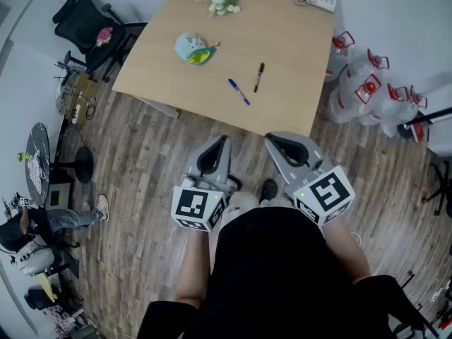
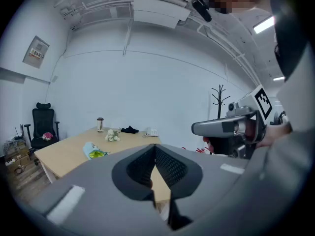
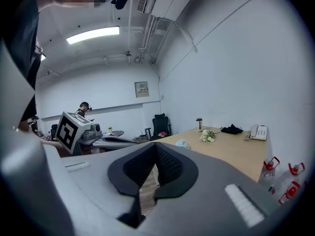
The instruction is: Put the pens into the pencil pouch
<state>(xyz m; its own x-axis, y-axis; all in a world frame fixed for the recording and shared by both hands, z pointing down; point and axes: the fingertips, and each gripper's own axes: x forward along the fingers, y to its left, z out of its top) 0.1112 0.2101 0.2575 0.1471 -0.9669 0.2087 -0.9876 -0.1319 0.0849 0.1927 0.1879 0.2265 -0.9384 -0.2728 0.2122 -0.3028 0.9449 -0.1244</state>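
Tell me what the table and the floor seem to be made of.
Table: probably light wood or wood-look laminate with a matte finish; the tan top is smooth, even and seamless.
Floor: wood or wood-look planks in brown-grey; staggered board joints and grain streaks show.

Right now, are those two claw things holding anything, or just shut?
Left gripper: closed, holding nothing.
Right gripper: closed, holding nothing.

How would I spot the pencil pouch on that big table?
Look at the pale wooden table ahead of the person. On its left half, nearer than the white flowers and left of the blue pen and black pen, lies the pencil pouch. It is the only soft, light blue thing there, yellow-green at one end.
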